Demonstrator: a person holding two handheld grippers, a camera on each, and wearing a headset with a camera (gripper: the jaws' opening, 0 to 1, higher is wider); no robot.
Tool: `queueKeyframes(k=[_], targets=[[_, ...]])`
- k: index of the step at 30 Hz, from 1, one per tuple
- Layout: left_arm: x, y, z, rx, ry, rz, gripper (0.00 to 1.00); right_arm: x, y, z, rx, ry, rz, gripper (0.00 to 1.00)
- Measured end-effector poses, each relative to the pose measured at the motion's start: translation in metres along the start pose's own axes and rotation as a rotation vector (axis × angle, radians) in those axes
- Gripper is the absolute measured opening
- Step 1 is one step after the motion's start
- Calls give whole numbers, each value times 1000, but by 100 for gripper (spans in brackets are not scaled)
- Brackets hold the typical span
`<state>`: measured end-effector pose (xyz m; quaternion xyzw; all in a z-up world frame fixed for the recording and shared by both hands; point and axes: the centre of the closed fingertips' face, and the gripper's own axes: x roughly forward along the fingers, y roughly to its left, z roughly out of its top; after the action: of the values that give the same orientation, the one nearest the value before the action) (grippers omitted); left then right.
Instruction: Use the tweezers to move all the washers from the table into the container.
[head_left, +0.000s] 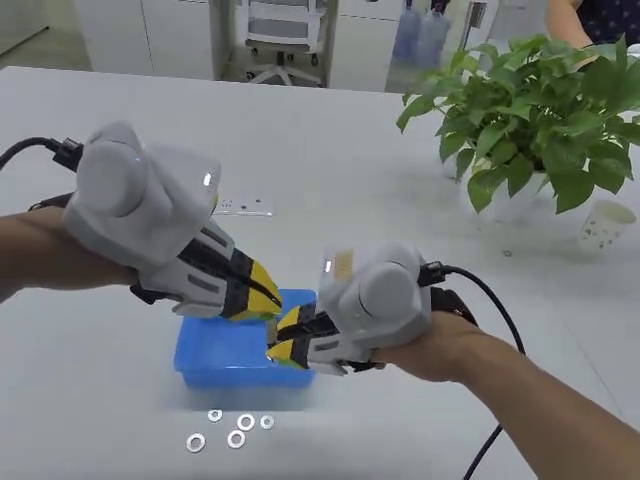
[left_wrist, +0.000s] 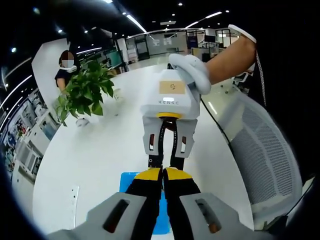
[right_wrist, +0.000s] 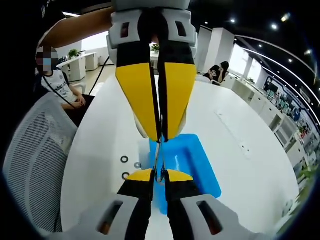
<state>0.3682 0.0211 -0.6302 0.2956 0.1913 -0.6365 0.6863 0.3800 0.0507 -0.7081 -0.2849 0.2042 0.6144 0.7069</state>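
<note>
Slim metal tweezers (right_wrist: 159, 157) bridge the short gap between the two grippers, which face each other tip to tip. My right gripper (right_wrist: 160, 176) is shut on one end, and the left gripper (right_wrist: 160, 134) is shut on the other. In the head view the left gripper (head_left: 268, 297) and right gripper (head_left: 283, 342) meet above the blue container (head_left: 215, 356). Several small metal washers (head_left: 236, 438) lie on the white table in front of the container; some washers (right_wrist: 124, 159) also lie beside the container (right_wrist: 200, 167) in the right gripper view.
A potted green plant (head_left: 530, 110) and a paper cup (head_left: 605, 225) stand at the far right of the table. A flush socket panel (head_left: 245, 207) sits behind the left gripper. An office chair (head_left: 285, 30) stands beyond the table's far edge.
</note>
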Motion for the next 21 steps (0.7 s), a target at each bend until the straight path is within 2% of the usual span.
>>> queueKeyframes(k=[12, 21], targets=[[6, 20, -10, 10, 18, 18, 5, 11, -22, -5, -3, -2, -1, 10], [19, 34, -22, -4, 23, 17, 5, 21, -34, -19, 13, 4, 2, 10]])
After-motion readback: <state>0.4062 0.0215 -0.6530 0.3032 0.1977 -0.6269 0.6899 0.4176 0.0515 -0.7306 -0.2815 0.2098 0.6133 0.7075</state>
